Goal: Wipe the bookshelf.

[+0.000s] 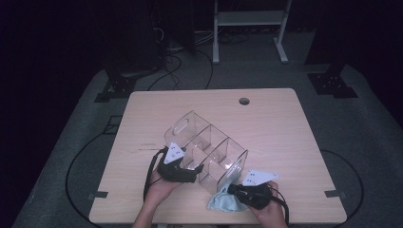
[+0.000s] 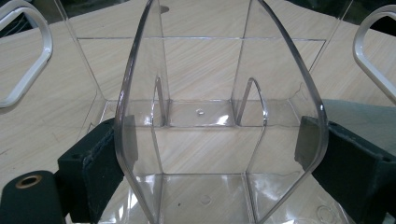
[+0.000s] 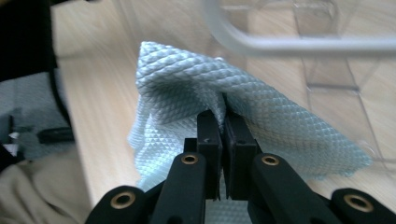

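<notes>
L gripper (image 1: 198, 168) clamped wide across organizer (image 1: 206, 149) near wall, R gripper (image 1: 231, 189) pinched tight on cloth (image 1: 223, 201) just beside organizer's near corner.

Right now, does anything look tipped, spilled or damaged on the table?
Nothing spilled or broken. The clear plastic organizer sits skewed across the table, clamped in the left gripper. The right gripper pinches a crumpled light blue cloth beside it.
</notes>
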Motion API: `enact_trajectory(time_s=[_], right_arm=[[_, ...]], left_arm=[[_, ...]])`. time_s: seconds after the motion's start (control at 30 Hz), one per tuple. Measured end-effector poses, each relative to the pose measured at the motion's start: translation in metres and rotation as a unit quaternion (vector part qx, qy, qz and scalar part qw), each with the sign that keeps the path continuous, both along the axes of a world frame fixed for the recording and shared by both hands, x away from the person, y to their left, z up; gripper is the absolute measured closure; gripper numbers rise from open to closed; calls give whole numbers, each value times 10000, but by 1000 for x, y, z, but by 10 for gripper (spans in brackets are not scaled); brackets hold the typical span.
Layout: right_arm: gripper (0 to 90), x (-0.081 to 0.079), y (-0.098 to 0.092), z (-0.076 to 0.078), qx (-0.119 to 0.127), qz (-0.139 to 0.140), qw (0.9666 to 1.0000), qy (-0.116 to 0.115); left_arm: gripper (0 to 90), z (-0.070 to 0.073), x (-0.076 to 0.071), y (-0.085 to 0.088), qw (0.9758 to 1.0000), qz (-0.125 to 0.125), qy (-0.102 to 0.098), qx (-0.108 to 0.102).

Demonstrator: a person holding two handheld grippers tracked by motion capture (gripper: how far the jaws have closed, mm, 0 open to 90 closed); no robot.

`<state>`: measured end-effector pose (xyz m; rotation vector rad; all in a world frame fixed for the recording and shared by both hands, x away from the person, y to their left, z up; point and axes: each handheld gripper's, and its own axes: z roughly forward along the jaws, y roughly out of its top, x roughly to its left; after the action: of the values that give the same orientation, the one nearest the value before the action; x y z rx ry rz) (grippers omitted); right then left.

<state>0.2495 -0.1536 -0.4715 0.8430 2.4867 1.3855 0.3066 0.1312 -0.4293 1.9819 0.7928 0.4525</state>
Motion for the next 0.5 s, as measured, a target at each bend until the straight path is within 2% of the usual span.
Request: enact_trajectory(time_s=[0.17,0.2,0.37,0.5], right_arm=[[862,12,-10,-6,-106,-259,9996,74],[862,16,-15,-5,-107,-393,9992,40],[860,32,-34,-2,32,-805,9967,58],[860,38,-37,-4,61,-938,9956,41]], left_arm=[[96,0,0,0,10000,-15,3,2],[96,0,0,0,10000,-16,4,0],[96,0,0,-1,10000,4,-8,7],[96,0,1,-1,10000,36,-7,-6]])
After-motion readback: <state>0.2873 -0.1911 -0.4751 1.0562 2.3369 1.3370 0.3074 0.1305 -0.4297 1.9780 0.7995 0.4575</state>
